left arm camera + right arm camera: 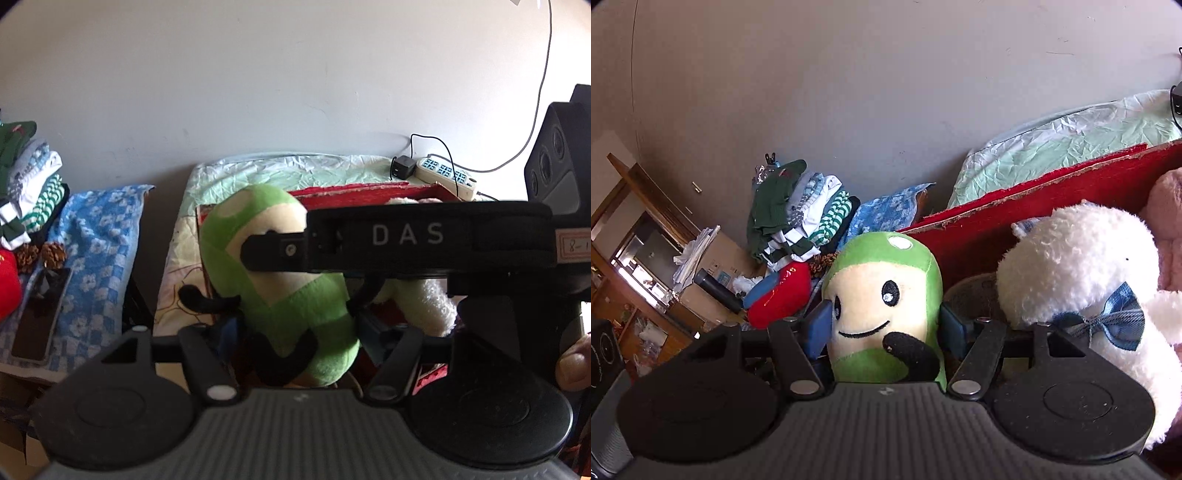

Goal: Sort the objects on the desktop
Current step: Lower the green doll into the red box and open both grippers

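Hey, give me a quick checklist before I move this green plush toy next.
1. Right hand-held gripper pads touching both sides of the green smiling plush toy: ok.
2. Left hand-held gripper gripping the toy: cannot tell, pads shadowed.
3. Grippers apart from each other: not ok, the right one crosses close in front of the left camera.
4. Room in the red fuzzy-walled box beside the white fluffy plush with blue bow: cannot tell.
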{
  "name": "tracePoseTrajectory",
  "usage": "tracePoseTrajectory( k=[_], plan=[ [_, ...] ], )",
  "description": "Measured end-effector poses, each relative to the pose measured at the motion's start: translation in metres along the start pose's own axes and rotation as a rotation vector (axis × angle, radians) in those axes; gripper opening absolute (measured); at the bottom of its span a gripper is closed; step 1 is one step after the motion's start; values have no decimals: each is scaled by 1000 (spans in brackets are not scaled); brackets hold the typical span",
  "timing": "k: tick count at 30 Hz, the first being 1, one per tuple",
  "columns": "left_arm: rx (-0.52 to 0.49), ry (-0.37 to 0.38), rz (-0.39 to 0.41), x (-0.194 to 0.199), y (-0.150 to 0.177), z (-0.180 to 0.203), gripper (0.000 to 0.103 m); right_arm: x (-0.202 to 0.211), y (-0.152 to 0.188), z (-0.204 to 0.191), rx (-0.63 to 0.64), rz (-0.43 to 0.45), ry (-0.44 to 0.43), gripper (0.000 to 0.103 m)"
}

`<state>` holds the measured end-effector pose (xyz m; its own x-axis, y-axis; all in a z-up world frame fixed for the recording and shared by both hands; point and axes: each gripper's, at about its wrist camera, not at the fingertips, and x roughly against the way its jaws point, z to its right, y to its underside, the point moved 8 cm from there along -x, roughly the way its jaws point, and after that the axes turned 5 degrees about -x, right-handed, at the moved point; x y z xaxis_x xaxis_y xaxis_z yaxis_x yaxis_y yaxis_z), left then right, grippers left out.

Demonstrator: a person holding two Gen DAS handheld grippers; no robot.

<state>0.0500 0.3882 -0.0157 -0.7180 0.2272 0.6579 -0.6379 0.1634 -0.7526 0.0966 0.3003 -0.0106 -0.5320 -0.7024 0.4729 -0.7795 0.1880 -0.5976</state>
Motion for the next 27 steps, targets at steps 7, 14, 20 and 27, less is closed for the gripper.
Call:
tracePoseTrajectory(
  k=[7,14,20,27],
  plan=[
    [-56,21,-3,-10,3,-2,70,-4,2,3,2,-14,47,70],
    [-111,-20,4,-3,0,4,74,-4,5,1,-22,-28,59,69],
    [-155,-75,-4,-10,0,2,61,-32,4,-2,74,-60,161,67],
    [-135,-60,-5,-12,2,3,68,-28,3,2,69,-111,111,70]
  ],
)
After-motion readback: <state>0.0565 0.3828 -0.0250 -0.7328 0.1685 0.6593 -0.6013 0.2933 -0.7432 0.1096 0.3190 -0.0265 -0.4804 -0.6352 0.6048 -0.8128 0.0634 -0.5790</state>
